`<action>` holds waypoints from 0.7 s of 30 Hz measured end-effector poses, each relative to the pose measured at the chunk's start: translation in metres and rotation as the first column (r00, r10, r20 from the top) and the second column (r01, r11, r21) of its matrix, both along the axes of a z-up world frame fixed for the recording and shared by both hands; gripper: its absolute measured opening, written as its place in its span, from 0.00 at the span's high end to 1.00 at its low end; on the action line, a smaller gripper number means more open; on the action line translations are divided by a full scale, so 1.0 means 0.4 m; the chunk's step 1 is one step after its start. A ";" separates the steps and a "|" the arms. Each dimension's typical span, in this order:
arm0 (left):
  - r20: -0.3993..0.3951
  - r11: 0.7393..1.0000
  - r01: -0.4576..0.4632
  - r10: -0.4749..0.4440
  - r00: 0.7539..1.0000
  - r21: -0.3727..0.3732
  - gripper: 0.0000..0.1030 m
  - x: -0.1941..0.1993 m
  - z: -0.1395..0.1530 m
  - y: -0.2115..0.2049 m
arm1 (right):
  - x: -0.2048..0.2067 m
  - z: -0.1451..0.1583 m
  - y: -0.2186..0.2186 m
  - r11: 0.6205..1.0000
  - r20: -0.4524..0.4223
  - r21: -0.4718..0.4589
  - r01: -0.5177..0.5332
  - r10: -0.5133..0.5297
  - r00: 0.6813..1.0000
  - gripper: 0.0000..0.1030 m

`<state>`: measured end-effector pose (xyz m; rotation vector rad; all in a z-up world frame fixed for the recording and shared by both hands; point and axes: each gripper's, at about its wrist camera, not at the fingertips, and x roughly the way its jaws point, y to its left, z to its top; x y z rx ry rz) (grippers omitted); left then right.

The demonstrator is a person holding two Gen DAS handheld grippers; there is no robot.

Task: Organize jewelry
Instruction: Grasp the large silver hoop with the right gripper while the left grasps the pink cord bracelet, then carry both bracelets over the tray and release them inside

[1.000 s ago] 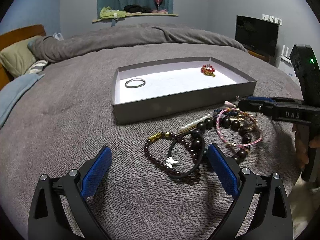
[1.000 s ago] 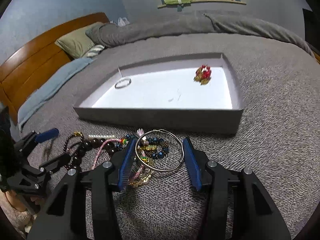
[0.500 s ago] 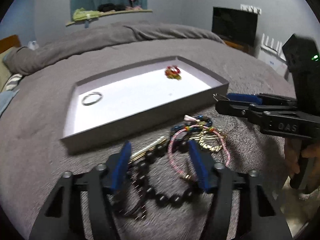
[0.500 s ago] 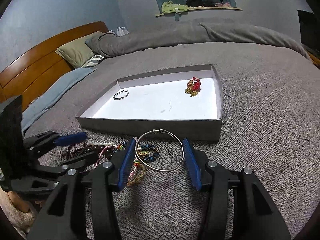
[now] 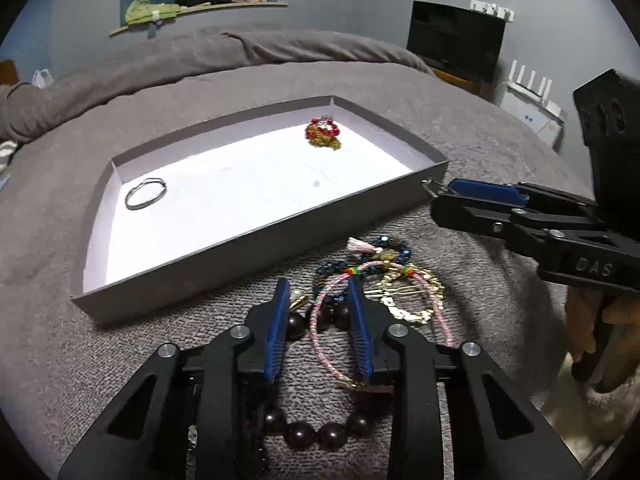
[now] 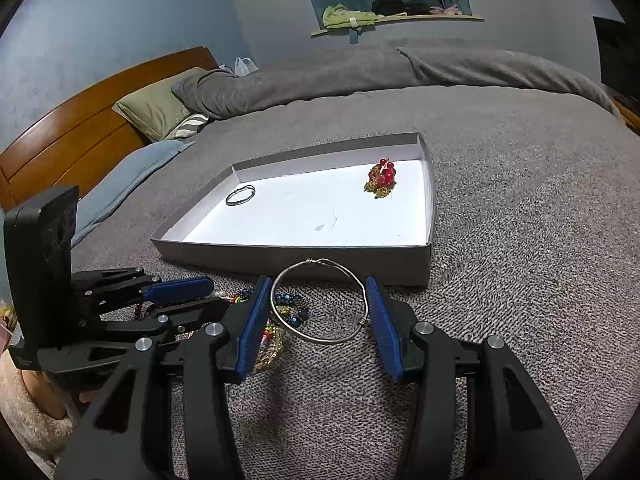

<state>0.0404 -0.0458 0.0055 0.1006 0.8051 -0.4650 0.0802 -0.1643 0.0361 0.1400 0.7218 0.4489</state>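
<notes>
A grey tray [image 5: 256,236] [image 6: 429,216] lies on the bed with a thin ring [image 5: 145,199] [image 6: 240,195] and a red-and-gold piece [image 5: 324,133] [image 6: 382,179] in it. My right gripper [image 6: 318,304] is shut on a silver wire bangle [image 6: 320,301] and holds it above the blanket just before the tray; it also shows in the left wrist view [image 5: 436,192]. My left gripper [image 5: 320,300] has narrowed around a dark bead bracelet [image 5: 320,434] and a pink cord bracelet [image 5: 320,340] in the pile; a firm hold is not visible.
More jewelry lies in the pile: blue beads [image 5: 384,246], a gold chain [image 5: 408,300]. The bed has a grey blanket [image 6: 520,240], pillows [image 6: 156,108] and a wooden headboard [image 6: 68,140] at left. A TV [image 5: 456,40] stands at the right.
My left gripper moved right over the pile and its jaws narrowed from wide open. My right gripper lifted the silver bangle off the pile and drew back slightly.
</notes>
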 end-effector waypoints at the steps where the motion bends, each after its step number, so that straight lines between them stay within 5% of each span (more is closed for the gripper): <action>1: -0.008 1.000 0.009 -0.009 1.000 -0.009 0.75 0.000 0.000 -0.001 | 0.000 0.000 0.001 1.000 0.001 -0.001 0.000 0.000 1.000 0.53; 5: -0.012 1.000 0.024 -0.024 1.000 -0.002 0.79 0.001 -0.001 -0.009 | 0.001 0.001 0.003 1.000 0.003 -0.002 -0.001 0.001 1.000 0.53; 8: 0.004 1.000 0.020 -0.020 1.000 0.017 0.96 -0.003 0.002 -0.010 | 0.000 0.001 0.003 1.000 0.006 -0.004 0.000 0.000 1.000 0.53; 21: 0.114 0.999 0.005 0.000 0.993 -0.047 0.97 -0.049 0.109 0.025 | -0.019 0.025 0.008 1.000 0.056 -0.022 0.000 0.001 0.998 0.53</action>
